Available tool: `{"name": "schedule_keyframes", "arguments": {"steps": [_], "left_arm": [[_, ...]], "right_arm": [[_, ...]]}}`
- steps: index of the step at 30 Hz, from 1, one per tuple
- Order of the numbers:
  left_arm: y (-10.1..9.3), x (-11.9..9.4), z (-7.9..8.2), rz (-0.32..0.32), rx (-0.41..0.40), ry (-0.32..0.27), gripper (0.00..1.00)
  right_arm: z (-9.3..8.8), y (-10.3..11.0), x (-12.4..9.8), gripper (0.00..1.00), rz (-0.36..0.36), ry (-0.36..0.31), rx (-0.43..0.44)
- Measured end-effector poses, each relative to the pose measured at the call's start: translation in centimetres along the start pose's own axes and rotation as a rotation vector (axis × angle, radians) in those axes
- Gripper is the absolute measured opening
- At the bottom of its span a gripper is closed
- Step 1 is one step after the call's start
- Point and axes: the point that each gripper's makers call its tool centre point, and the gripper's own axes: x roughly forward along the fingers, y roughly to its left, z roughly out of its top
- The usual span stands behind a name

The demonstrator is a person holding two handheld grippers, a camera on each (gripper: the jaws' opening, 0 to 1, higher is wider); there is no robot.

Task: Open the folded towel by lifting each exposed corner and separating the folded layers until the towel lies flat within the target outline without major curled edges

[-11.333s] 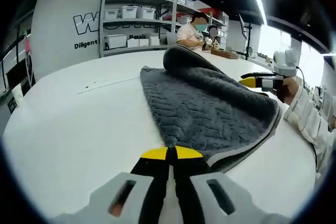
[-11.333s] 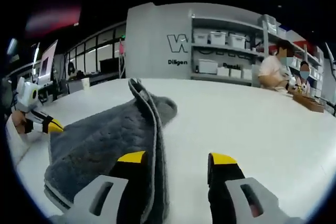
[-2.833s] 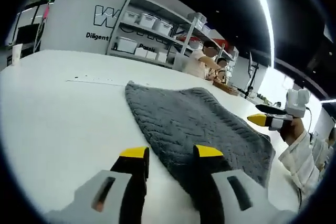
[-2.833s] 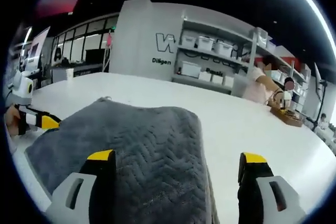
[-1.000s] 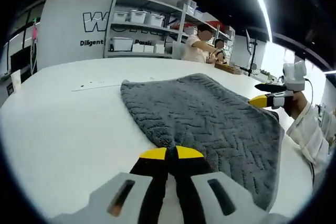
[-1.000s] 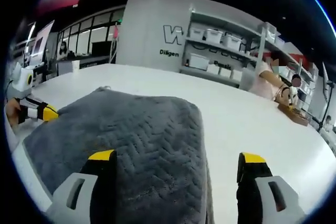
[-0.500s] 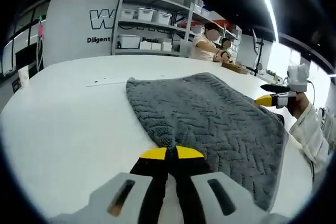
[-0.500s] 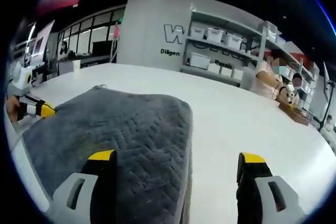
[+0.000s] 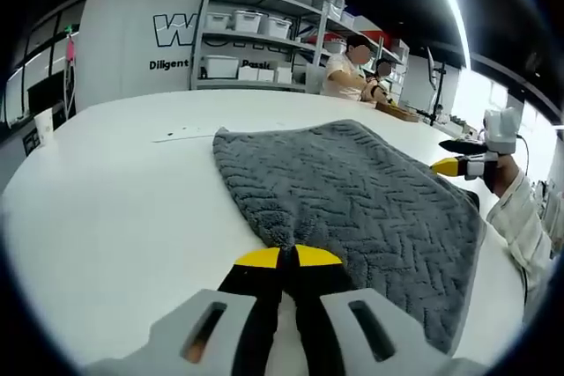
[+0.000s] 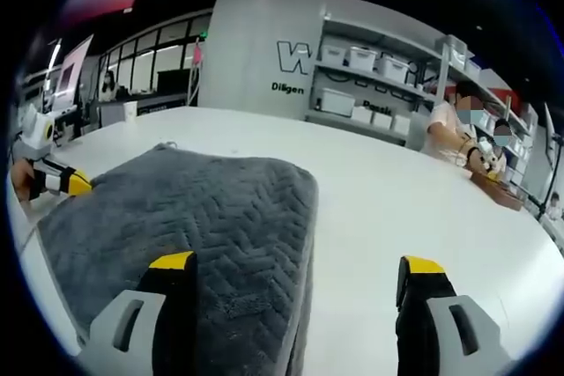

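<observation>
A grey towel (image 9: 352, 191) with a herringbone weave lies spread on the white table (image 9: 115, 209). In the left gripper view my left gripper (image 9: 282, 257) is shut, its yellow tips pinched on the towel's near corner. Across the towel, my right gripper (image 9: 451, 157) hovers at the far right edge, held by a hand in a white sleeve. In the right gripper view my right gripper (image 10: 295, 263) stands wide open, its left jaw over the towel (image 10: 203, 217) and its right jaw over bare table. The left gripper (image 10: 70, 184) shows at the towel's far left corner.
Shelves with white bins (image 9: 238, 41) stand behind the table, and people (image 9: 348, 63) work at its far side. A paper cup (image 9: 41, 122) sits near the table's left edge. A faint marked line (image 9: 176, 136) runs on the table beyond the towel.
The towel, folded with a raised layer 11.3 s ago, now lies spread. My left gripper, open 2.8 s ago, has shut on the near corner. The towel's right edge has drawn slightly left.
</observation>
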Motion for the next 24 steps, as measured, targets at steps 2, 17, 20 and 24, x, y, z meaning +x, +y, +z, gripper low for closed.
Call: {"name": "schedule_keyframes", "arguments": {"steps": [2, 17, 20, 24], "left_arm": [[0.2, -0.1, 0.0, 0.005, 0.001, 0.001, 0.03], [2.3, -1.4, -0.3, 0.067, 0.001, 0.007, 0.03], [2.8, -1.7, -0.3, 0.085, -0.001, 0.007, 0.03], [3.3, -2.0, -0.4, 0.105, 0.005, 0.008, 0.03]], "right_arm": [[0.0, 0.0, 0.0, 0.92, 0.004, -0.002, 0.003], [0.0, 0.5, 0.1, 0.89, 0.026, -0.001, 0.005], [0.0, 0.6, 0.1, 0.89, 0.028, -0.001, 0.007], [-0.1, 0.8, 0.2, 0.89, 0.035, 0.002, 0.003]]}}
